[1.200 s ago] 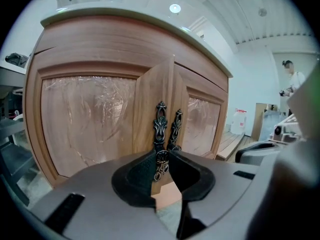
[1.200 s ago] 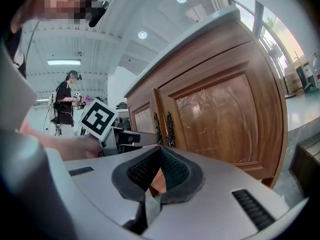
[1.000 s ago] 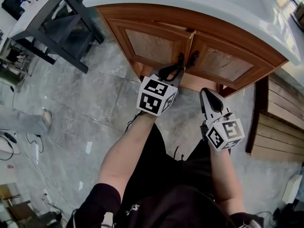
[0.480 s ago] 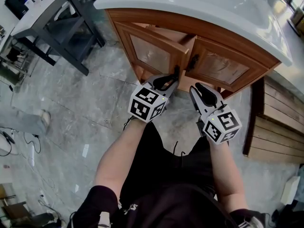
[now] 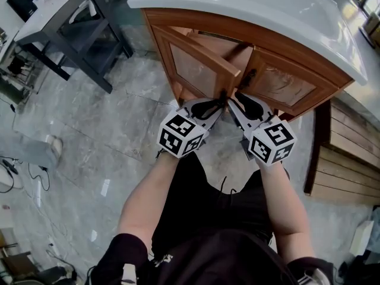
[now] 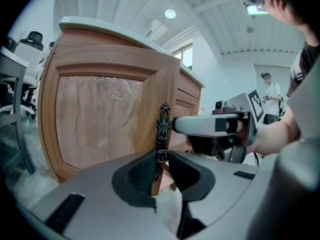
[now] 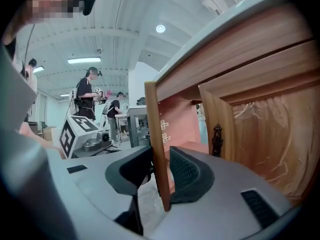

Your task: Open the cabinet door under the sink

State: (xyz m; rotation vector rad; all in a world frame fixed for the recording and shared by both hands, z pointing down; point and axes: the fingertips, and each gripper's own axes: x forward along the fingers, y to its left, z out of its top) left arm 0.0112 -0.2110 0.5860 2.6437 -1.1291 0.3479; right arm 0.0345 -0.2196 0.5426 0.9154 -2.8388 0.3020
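The wooden cabinet under the white sink top (image 5: 279, 8) has two doors. The left cabinet door (image 5: 199, 64) stands swung out toward the near side, its free edge well clear of the frame, with the reddish inside of the cabinet (image 7: 182, 124) showing behind it. The right cabinet door (image 5: 285, 88) lies flat in the frame, its own dark handle (image 7: 217, 139) untouched.

The left gripper (image 5: 221, 100) is at the free edge of the open door. In the left gripper view its jaws are pressed together on the dark ornate door handle (image 6: 162, 129), which stands upright between the pads, with the knob held at the pinch.

The right gripper (image 5: 233, 100) sits just right of the left one, and the two tools nearly touch. In the right gripper view its jaws straddle the open door's thin free edge (image 7: 157, 149), one pad on each face, closed against the wood.

Both grippers are low in front of the cabinet, above the grey tiled floor (image 5: 107, 117). A dark-framed table (image 5: 77, 34) stands at the far left.
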